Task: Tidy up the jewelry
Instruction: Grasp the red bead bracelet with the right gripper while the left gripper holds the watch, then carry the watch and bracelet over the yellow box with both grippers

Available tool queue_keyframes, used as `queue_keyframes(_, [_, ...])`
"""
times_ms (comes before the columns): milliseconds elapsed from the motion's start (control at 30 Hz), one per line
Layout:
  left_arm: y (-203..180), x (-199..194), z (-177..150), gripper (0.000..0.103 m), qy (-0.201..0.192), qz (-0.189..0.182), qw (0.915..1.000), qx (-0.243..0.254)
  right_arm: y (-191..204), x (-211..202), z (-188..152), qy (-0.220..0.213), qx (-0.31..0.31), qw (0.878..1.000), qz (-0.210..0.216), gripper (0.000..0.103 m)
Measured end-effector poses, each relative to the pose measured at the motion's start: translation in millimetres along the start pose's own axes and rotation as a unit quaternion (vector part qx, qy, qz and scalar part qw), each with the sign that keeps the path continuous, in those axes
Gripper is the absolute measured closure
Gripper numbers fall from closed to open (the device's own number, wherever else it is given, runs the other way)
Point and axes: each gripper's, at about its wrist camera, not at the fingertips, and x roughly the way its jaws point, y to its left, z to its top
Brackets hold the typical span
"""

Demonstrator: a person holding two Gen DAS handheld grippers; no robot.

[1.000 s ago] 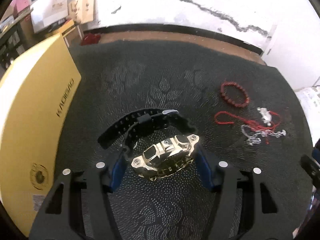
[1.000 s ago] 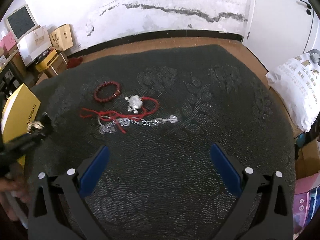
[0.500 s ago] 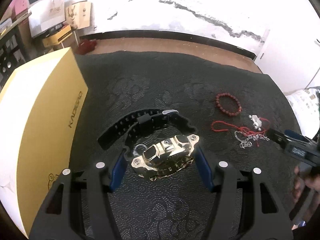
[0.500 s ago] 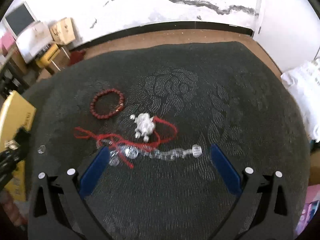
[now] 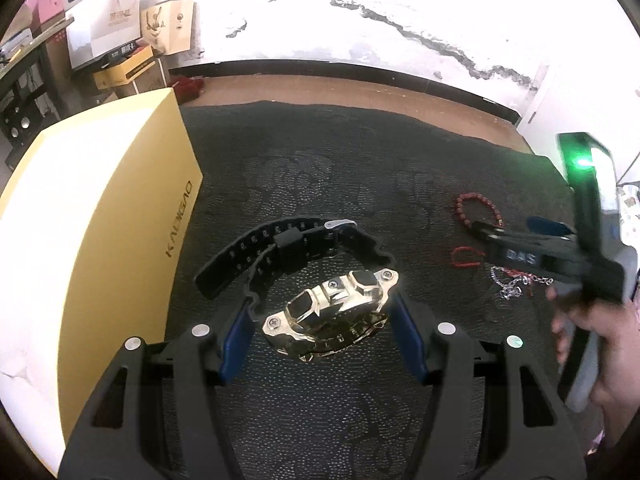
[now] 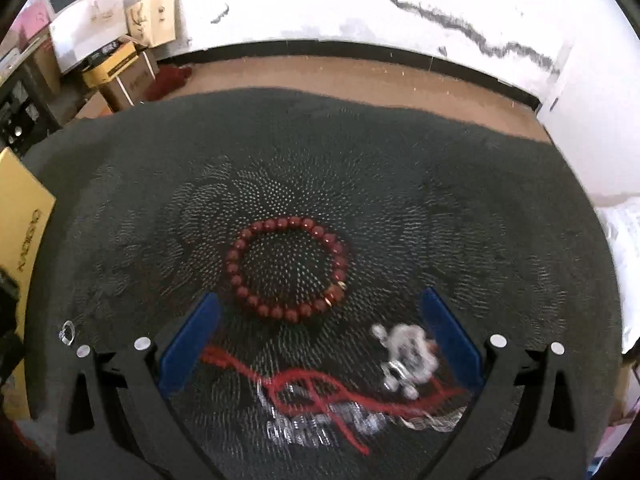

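My left gripper (image 5: 322, 326) is shut on a gold-faced watch (image 5: 336, 312) with a black strap (image 5: 288, 248), held above the dark patterned cloth (image 5: 340, 168). A yellow box (image 5: 92, 220) stands to its left. My right gripper (image 6: 318, 338) is open and low over the cloth, above a red cord with a silver charm (image 6: 408, 354) and a clear bead chain (image 6: 312, 424). A red bead bracelet (image 6: 286, 268) lies just beyond its fingertips. In the left wrist view the right gripper (image 5: 520, 248) hangs over the bracelet (image 5: 478, 208) and the chain (image 5: 516, 284).
A small clear ring (image 6: 68, 332) lies on the cloth at the left of the right wrist view. The yellow box's corner (image 6: 24, 232) shows there too. Cardboard boxes and bags (image 5: 132, 32) stand on the floor beyond the cloth. A white bag (image 6: 624, 248) lies at the right.
My right gripper has moved forward and down over the red cord and bead chain, toward the bracelet. My left gripper still holds the watch, shifted a little away from the yellow box.
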Motion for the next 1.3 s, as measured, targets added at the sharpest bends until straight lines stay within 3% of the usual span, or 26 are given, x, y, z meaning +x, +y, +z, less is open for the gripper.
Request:
queue_keyframes(367, [8.8, -1.0, 1.3, 0.042, 0.003, -0.001, 1.0, -0.006, 12.7, 11.2, 6.6, -0.009, -0.004, 1.0, -0.005, 0.008])
queue_keyframes(400, [7.9, -1.7, 1.6, 0.042, 0.001, -0.002, 1.0, -0.005, 11.4, 9.5, 5.1, -0.011, -0.007, 1.0, -0.003, 0.014])
queue_keyframes(467, [6.2, -2.6, 1.1, 0.042, -0.001, -0.001, 1.0, -0.003, 7.9, 3.2, 2.7, -0.018, -0.017, 1.0, 0.007, 0.039])
queue_keyframes(533, [6.8, -3.1, 0.7, 0.042, -0.001, -0.001, 1.0, -0.006, 15.4, -0.2, 3.6, -0.017, -0.023, 0.999, 0.015, 0.071])
queue_keyframes(600, [5.8, -4.2, -0.4, 0.042, -0.002, 0.0, 1.0, -0.006, 22.6, -2.7, 3.4, -0.015, -0.027, 0.999, 0.013, 0.088])
queue_keyframes(833, [4.5, -11.7, -1.2, 0.042, -0.012, 0.009, 0.9999, -0.007, 25.3, -24.4, -4.0, -0.028, -0.02, 0.999, 0.017, 0.088])
queue_keyframes(1300, [24.3, -55.3, -2.3, 0.042, -0.044, -0.005, 0.999, -0.003, 46.9, -174.0, -34.7, -0.117, -0.039, 0.991, 0.055, 0.088])
